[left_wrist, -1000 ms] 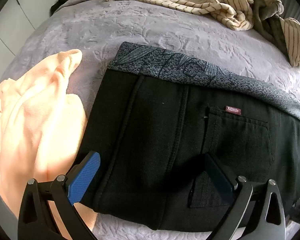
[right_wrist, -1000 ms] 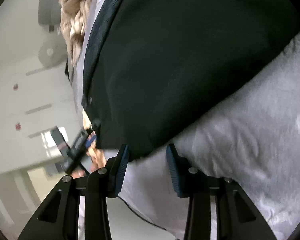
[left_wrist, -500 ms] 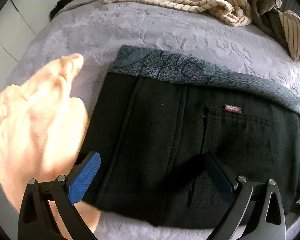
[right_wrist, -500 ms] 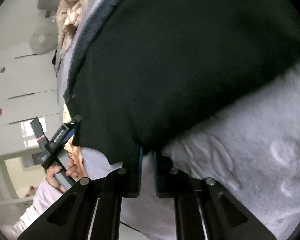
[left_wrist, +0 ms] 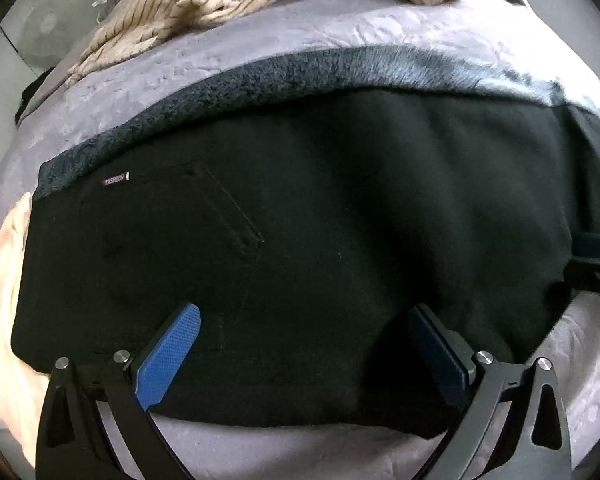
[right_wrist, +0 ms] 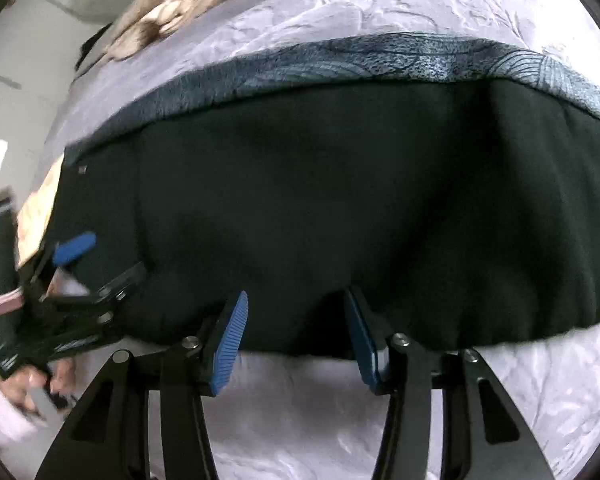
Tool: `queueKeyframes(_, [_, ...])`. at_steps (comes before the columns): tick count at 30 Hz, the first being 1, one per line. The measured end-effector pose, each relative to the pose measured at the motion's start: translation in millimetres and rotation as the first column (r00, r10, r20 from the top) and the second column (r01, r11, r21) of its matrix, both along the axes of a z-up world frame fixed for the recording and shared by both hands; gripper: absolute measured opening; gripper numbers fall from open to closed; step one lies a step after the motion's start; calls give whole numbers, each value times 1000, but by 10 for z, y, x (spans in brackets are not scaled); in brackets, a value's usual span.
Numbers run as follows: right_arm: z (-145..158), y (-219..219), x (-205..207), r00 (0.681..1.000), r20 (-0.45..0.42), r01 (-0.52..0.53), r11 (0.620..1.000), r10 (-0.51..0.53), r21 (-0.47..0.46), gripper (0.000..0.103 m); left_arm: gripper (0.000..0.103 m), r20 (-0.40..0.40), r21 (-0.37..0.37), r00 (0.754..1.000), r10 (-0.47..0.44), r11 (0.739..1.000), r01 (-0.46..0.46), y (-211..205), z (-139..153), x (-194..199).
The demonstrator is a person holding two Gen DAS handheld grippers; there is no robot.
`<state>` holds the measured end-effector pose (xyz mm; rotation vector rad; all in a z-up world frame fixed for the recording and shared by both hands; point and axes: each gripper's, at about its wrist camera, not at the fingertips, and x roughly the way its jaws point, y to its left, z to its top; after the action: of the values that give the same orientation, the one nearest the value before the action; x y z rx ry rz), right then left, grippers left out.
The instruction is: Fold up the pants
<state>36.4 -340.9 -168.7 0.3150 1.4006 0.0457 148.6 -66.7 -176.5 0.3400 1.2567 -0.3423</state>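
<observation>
Black pants (left_wrist: 320, 220) lie folded on the lilac bedspread (left_wrist: 260, 452), a grey patterned lining strip (left_wrist: 260, 76) showing along their far edge. A small maroon label (left_wrist: 115, 179) sits near their left end. My left gripper (left_wrist: 304, 312) hovers open and wide over the pants' near edge, nothing pinched. In the right wrist view the pants (right_wrist: 340, 200) fill the middle. My right gripper (right_wrist: 296, 320) is opening; the near hem lies between its pads, which do not press it. The left gripper (right_wrist: 104, 260) shows at the pants' left end, held by a hand (right_wrist: 40, 380).
A striped cream garment (left_wrist: 220, 0) is heaped at the bed's far side. A peach cloth (left_wrist: 0, 280) lies just left of the pants. A fan (left_wrist: 46, 24) and white cabinets stand beyond the bed's left edge. Bare bedspread (right_wrist: 320, 420) lies in front.
The left gripper slid right along the pants, so the label now sits far left. The right gripper shut on the hem half a second ago, then opened and rolled level.
</observation>
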Motion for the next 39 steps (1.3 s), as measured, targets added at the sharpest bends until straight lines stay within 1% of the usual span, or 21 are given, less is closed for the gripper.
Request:
queueKeyframes(1, [50, 44, -42, 1000, 8, -24, 1000, 24, -19, 53, 103, -28, -9, 1000, 5, 1000, -5, 42, 29, 31])
queueKeyframes(2, [68, 61, -73, 999, -7, -39, 999, 39, -26, 53, 103, -46, -7, 999, 12, 1000, -12, 66, 60, 65])
queueKeyframes(4, [58, -5, -112, 999, -41, -34, 999, 34, -6, 54, 103, -54, -12, 998, 27, 1000, -27, 109, 157, 141])
queueKeyframes(6, [151, -57, -93, 999, -41, -12, 999, 13, 38, 54, 103, -3, -45, 999, 53, 998, -53, 168, 338, 255])
queueKeyframes(8, [292, -107, -15, 1000, 10, 8, 999, -9, 53, 54, 103, 25, -61, 996, 87, 994, -86, 193, 441, 423])
queueKeyframes(10, [408, -136, 218, 998, 50, 30, 997, -33, 65, 54, 103, 33, -88, 991, 127, 988, -124, 180, 475, 621])
queueKeyframes(12, [428, -174, 411, 997, 67, 31, 995, -38, 95, 53, 103, 61, -85, 986, 156, 985, -151, 98, 457, 820])
queueKeyframes(14, [406, -93, 721, 996, 83, 10, 996, -17, 83, 51, 103, 92, -43, 974, 206, 978, -203, 72, 358, 984])
queueKeyframes(16, [287, -32, 1009, 996, 89, -12, 998, 6, 65, 51, 103, 77, -12, 958, 277, 961, -277, 103, 206, 1162])
queueKeyframes(18, [77, -28, 1244, 999, 49, -5, 999, 3, 39, 50, 103, 46, 23, 938, 344, 938, -346, 220, 40, 1287])
queueKeyframes(19, [-14, -111, 1247, 1000, 30, 3, 1000, -3, 25, 43, 103, 47, 22, 935, 351, 936, -352, 270, 42, 1297])
queueKeyframes(20, [-59, -160, 1277, 1000, 25, 12, 1000, -12, 27, 31, 103, 51, 20, 938, 342, 939, -344, 302, 66, 1262])
queueKeyframes(21, [-64, -250, 1276, 999, 25, 39, 998, -40, 43, 30, 103, 55, 19, 942, 331, 943, -332, 327, 97, 1228])
queueKeyframes(24, [66, -546, 1106, 989, 36, 140, 988, -142, 58, 35, 103, 56, 56, 963, 263, 962, -266, 375, 183, 1068])
queueKeyframes(25, [108, -631, 1030, 986, 35, 158, 985, -160, 65, 36, 103, 56, 62, 971, 232, 970, -236, 369, 220, 981])
queueKeyframes(29, [272, -927, 632, 968, 34, 244, 963, -249, 112, 46, 103, 1, -5, 990, 143, 990, -143, 231, 392, 740])
queueKeyframes(30, [291, -986, 535, 962, 31, 266, 956, -271, 123, 47, 103, -16, -20, 992, 126, 992, -127, 162, 421, 675])
queueKeyframes(33, [336, -1181, 186, 931, 12, 358, 919, -364, 165, 47, 103, -53, -49, 997, 63, 997, -65, -166, 504, 483])
queueKeyframes(34, [346, -1253, 45, 915, 4, 396, 900, -403, 184, 47, 103, -63, -62, 998, 24, 998, -28, -360, 537, 398])
queueKeyframes(36, [396, -1414, -178, 895, 0, 436, 876, -446, 207, 47, 103, -68, -76, 997, -21, 997, 16, -629, 583, 314])
queueKeyframes(39, [491, -1642, -428, 869, 22, 483, 856, -495, 187, 47, 103, -80, -110, 992, -97, 990, 88, -1171, 637, 180])
